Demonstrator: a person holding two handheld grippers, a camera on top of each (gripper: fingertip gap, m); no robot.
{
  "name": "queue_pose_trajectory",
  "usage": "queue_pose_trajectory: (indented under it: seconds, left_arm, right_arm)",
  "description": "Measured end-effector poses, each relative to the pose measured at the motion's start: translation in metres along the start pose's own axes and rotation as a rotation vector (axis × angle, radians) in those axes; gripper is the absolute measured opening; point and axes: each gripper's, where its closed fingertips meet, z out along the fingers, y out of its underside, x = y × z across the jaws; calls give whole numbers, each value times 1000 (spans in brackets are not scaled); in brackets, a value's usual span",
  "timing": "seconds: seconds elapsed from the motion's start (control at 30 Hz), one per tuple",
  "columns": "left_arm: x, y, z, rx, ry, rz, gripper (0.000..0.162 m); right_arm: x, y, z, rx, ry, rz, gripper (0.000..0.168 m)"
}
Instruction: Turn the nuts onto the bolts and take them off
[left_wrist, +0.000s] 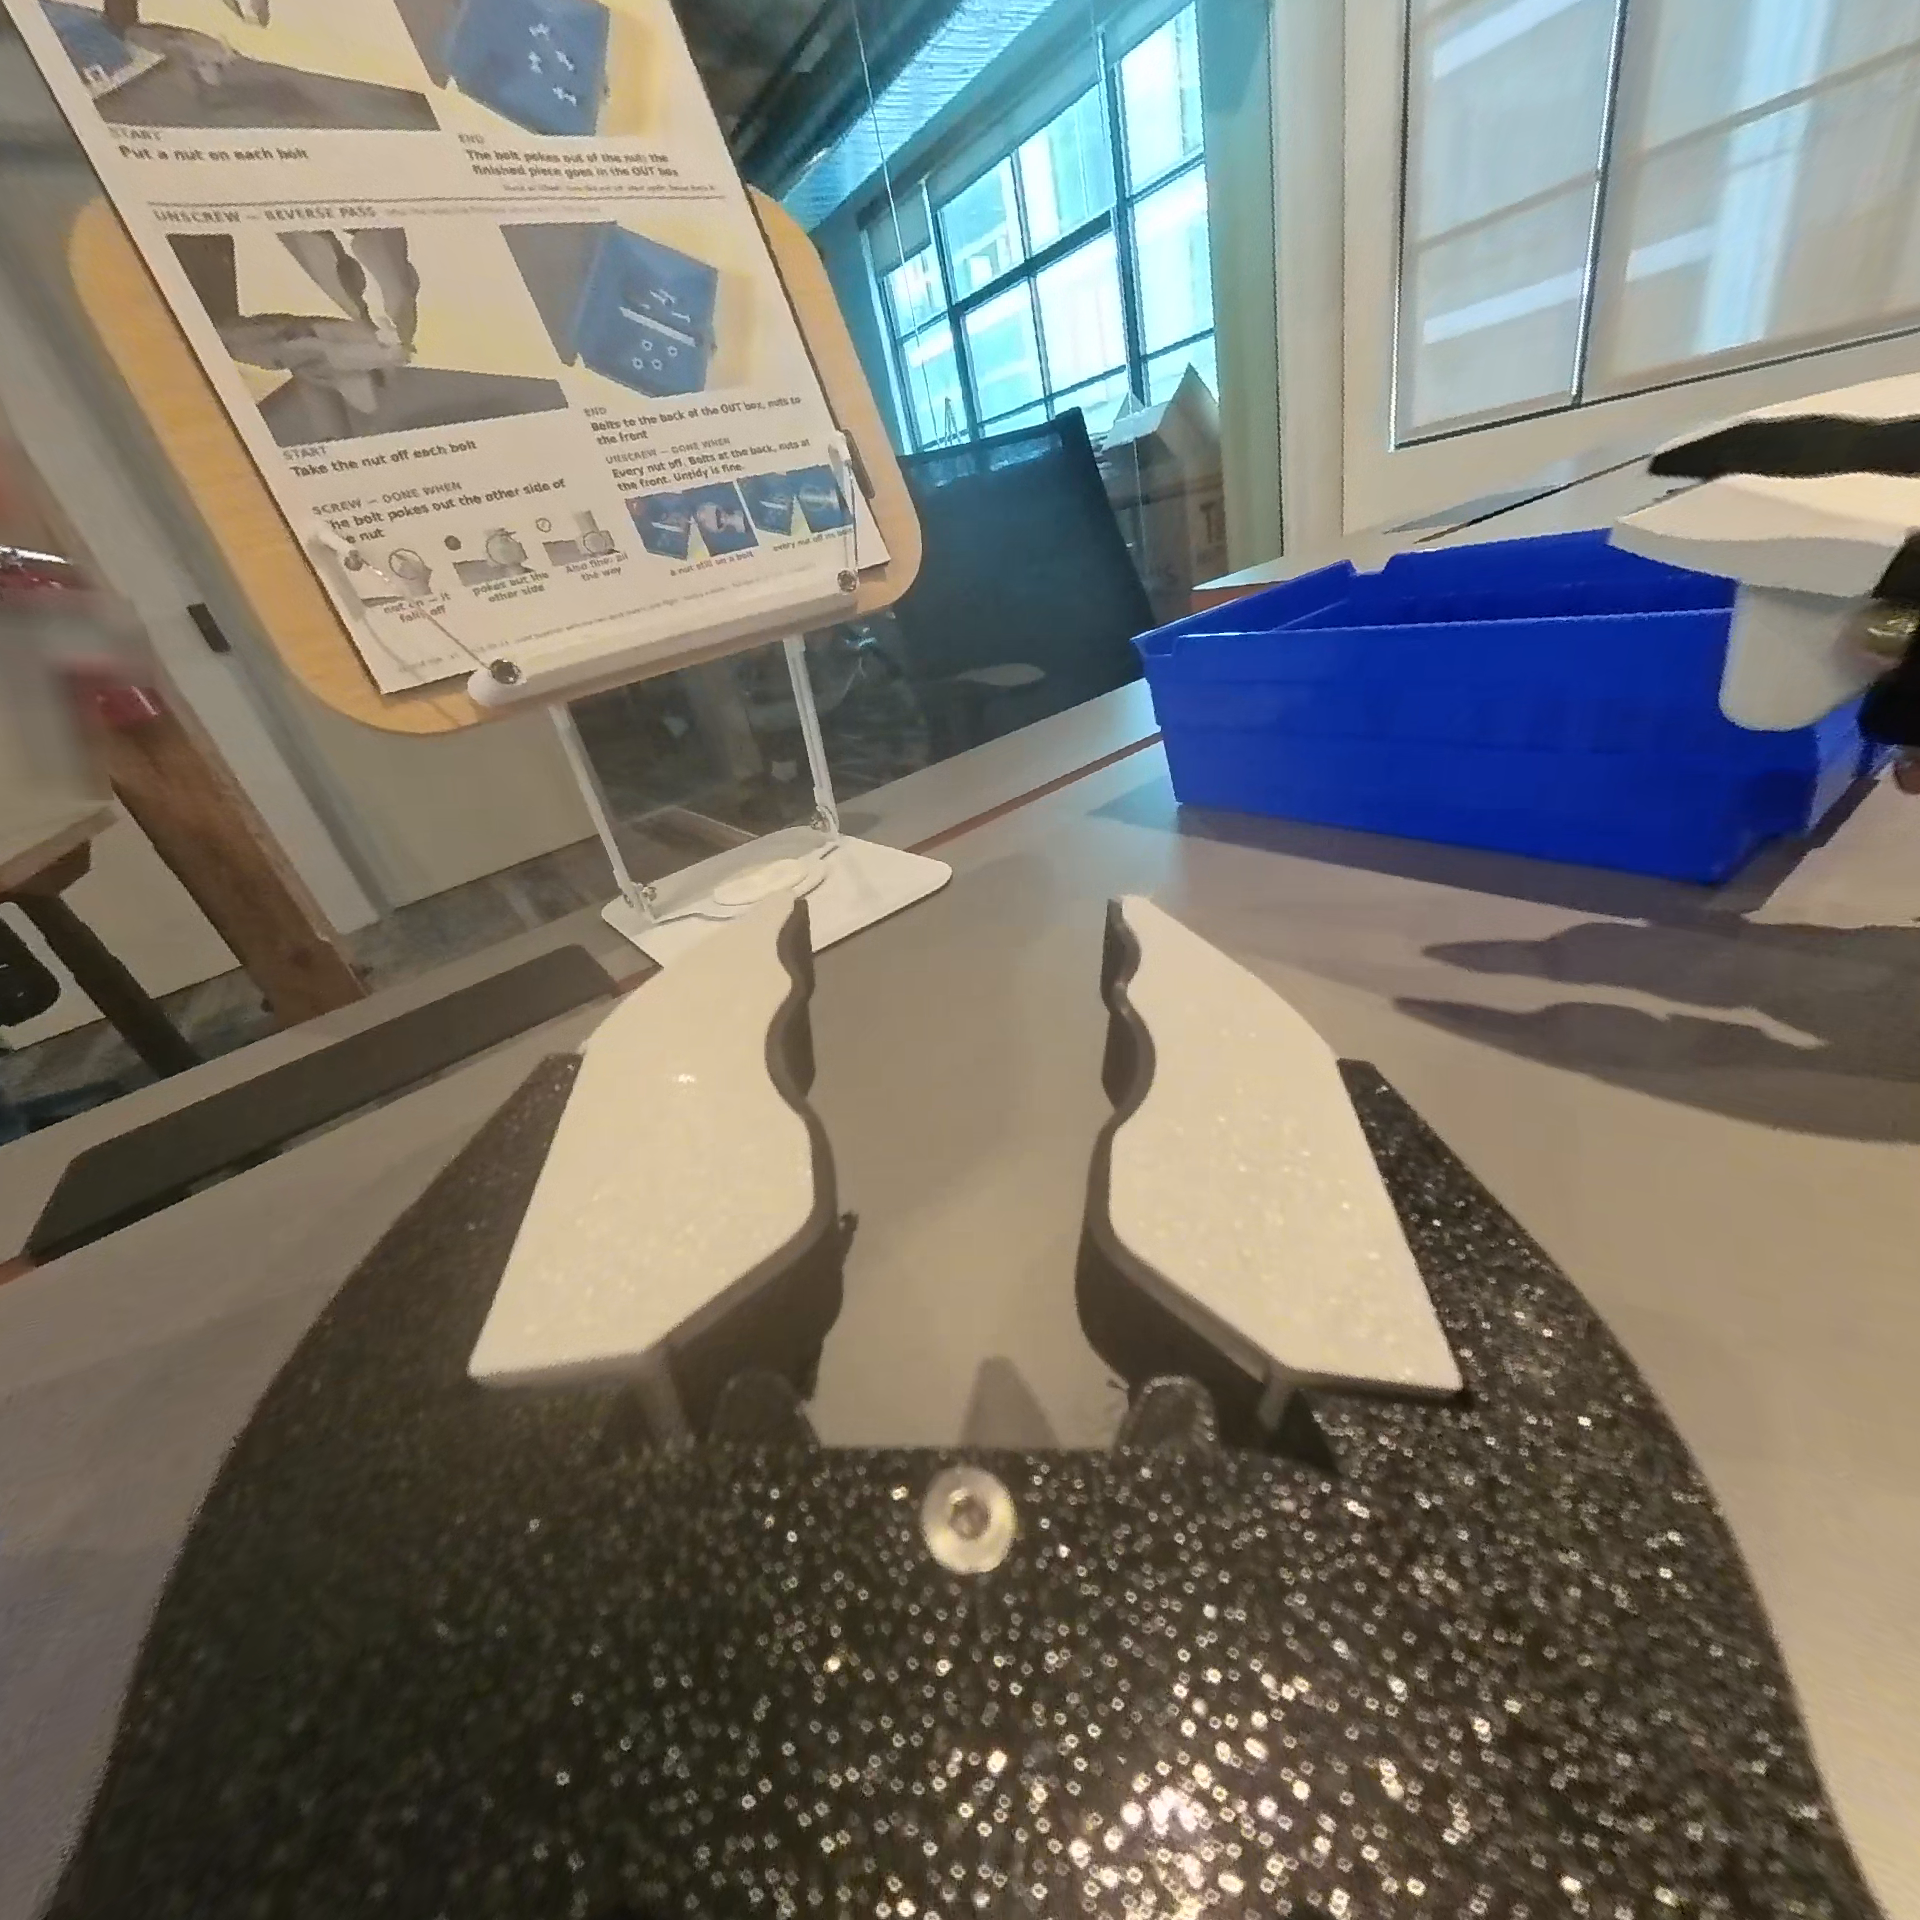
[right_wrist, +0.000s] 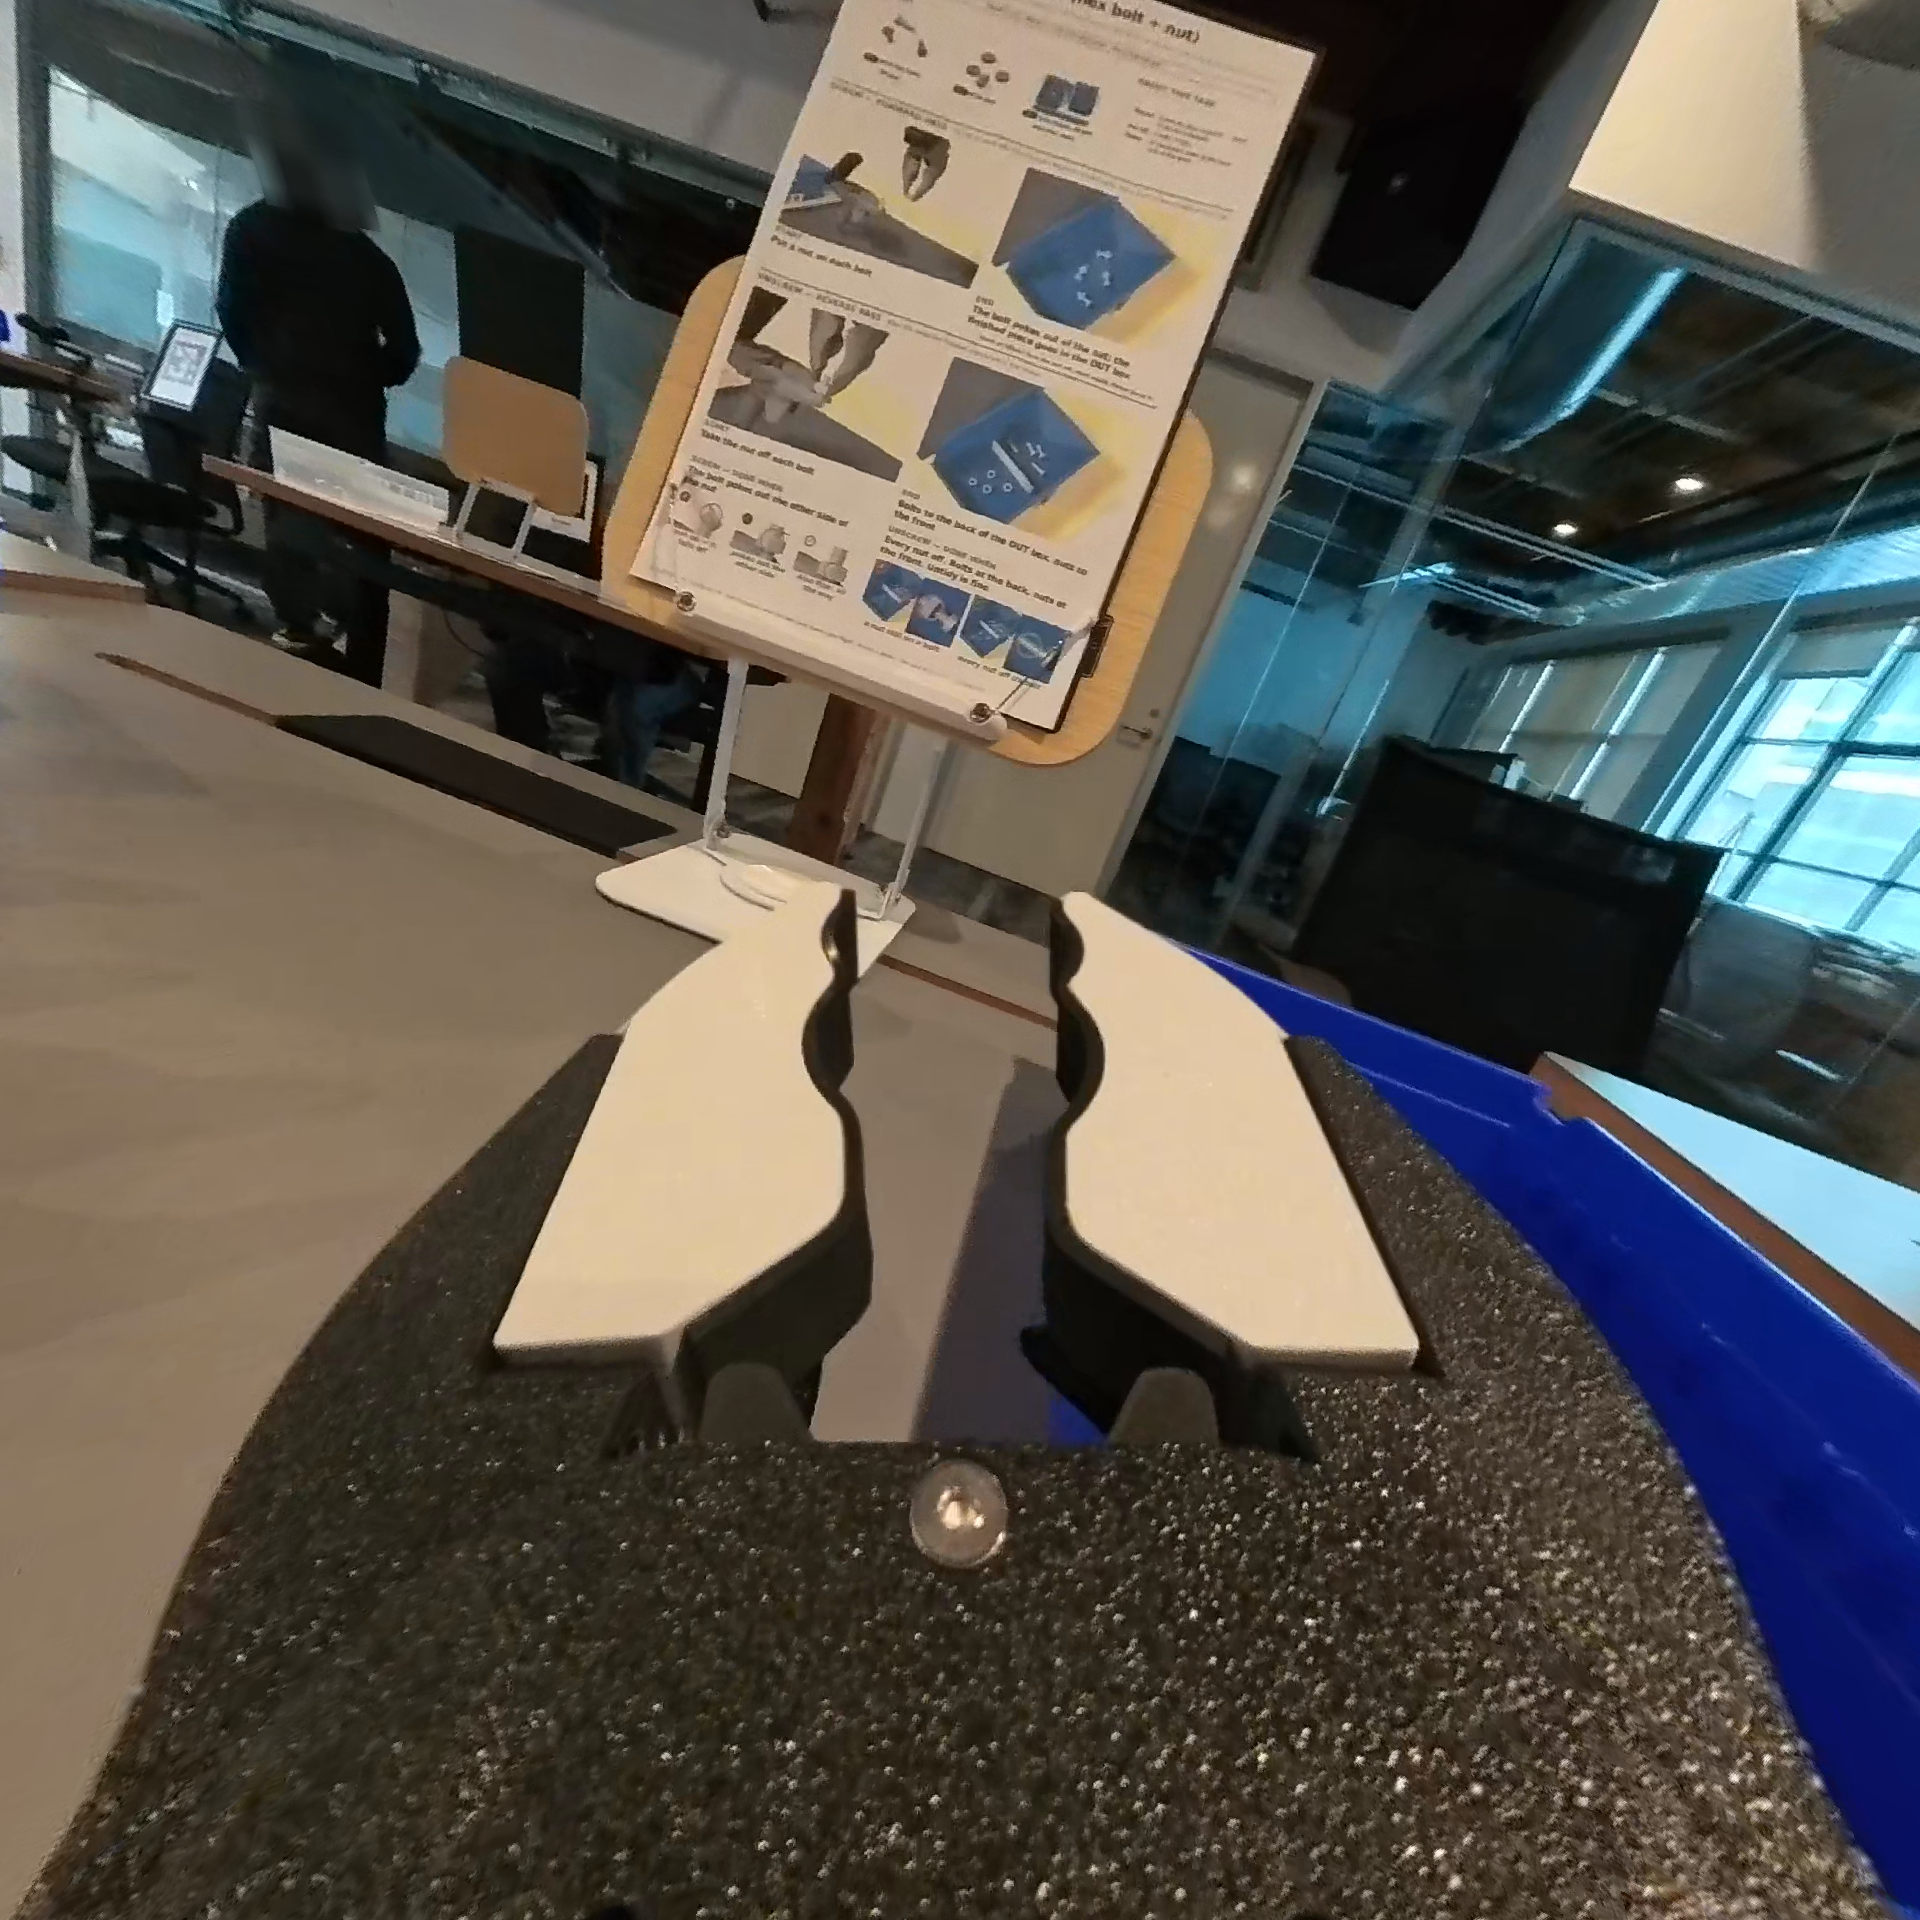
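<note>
Left gripper (left_wrist: 956, 935) with wavy white fingers gaped empty, right gripper (right_wrist: 951, 935) likewise parted, ribbed blue plastic bin (left_wrist: 1455, 717) rested on smooth grey table (left_wrist: 1039, 883).

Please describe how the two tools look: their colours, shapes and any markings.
Both tools look alike. The left tool and the right tool each have two flat white fingers with wavy black inner pads. The fingers sit on a broad, rounded black base with a glittery, grainy surface and one silver screw in the middle. No cables or sleeves show.
</note>
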Motion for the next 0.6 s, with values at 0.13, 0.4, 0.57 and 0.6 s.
queue_pose_trajectory:
  seconds: [0.13, 0.4, 0.57, 0.6]
  left_arm:
    - [-4, 1, 0, -3, -11, -24, 53]
    - [-10, 0, -2, 3, -32, -19, 53]
    - [-10, -3, -4, 7, -31, -13, 53]
    - [-10, -2, -4, 4, -31, -8, 53]
  right_arm:
    - [1, -2, -2, 14, 13, -28, 35]
    - [14, 12, -3, -107, 40, -55, 38]
    - [31, 9, -17, -182, 115, -71, 43]
    - [34, 8, -21, -212, 138, -79, 44]
